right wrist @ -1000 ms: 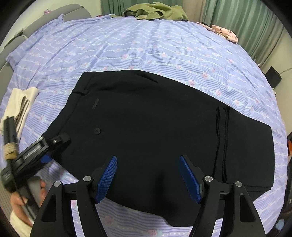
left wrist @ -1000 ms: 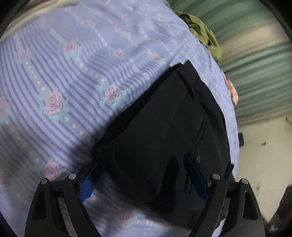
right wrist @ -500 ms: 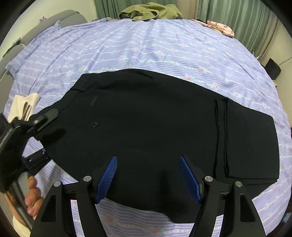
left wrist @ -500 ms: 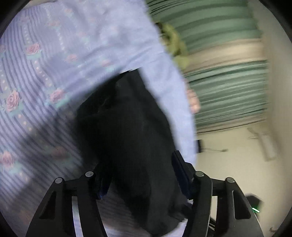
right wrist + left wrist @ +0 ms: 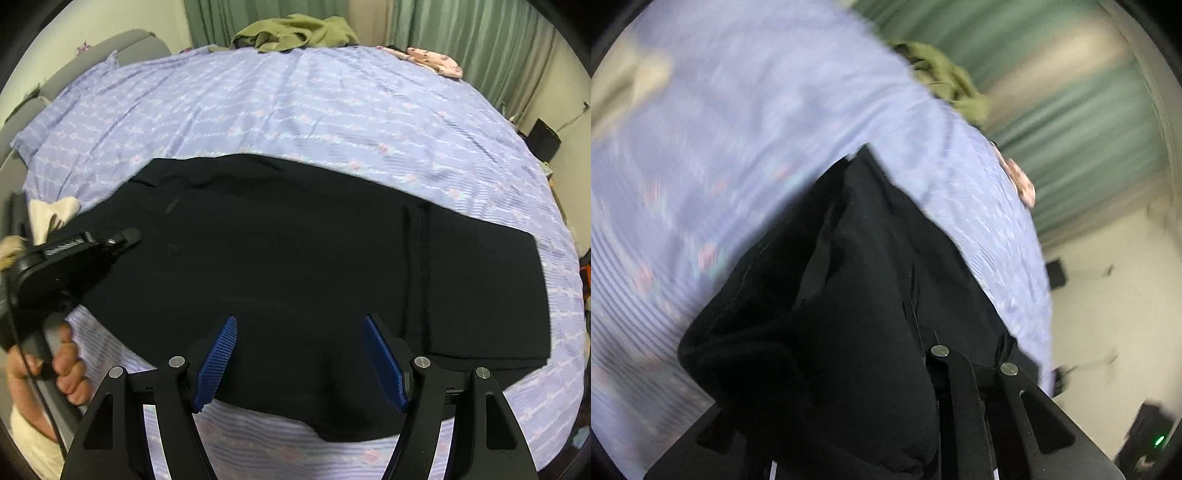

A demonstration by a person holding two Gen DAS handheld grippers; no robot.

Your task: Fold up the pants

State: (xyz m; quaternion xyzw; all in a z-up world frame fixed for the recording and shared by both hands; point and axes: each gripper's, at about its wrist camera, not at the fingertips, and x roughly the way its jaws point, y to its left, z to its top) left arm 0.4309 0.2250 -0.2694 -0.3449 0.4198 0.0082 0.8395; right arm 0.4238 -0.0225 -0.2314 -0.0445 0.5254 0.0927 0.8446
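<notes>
Black pants [image 5: 295, 240] lie flat across the purple flowered bedsheet [image 5: 295, 103], leg ends folded over at the right. In the right wrist view my left gripper [image 5: 122, 236], held by a hand [image 5: 62, 369], grips the pants' waist end at the left and holds it raised. In the left wrist view the pants [image 5: 868, 277] bunch up between the jaws of the left gripper [image 5: 882, 369], which are closing on the cloth; one finger is hidden under it. My right gripper [image 5: 300, 321] hangs open over the pants' near edge, with nothing pinched.
An olive garment [image 5: 295, 31] and a pink garment [image 5: 436, 61] lie at the bed's far edge before green curtains [image 5: 461, 33]. A cream folded cloth [image 5: 51, 214] sits at the left. A black box [image 5: 545, 138] stands on the floor at the right.
The left jaws went from wide open around the waist end to closed on it, and that gripper rose, lifting the cloth. The right gripper drifted slightly and stayed open.
</notes>
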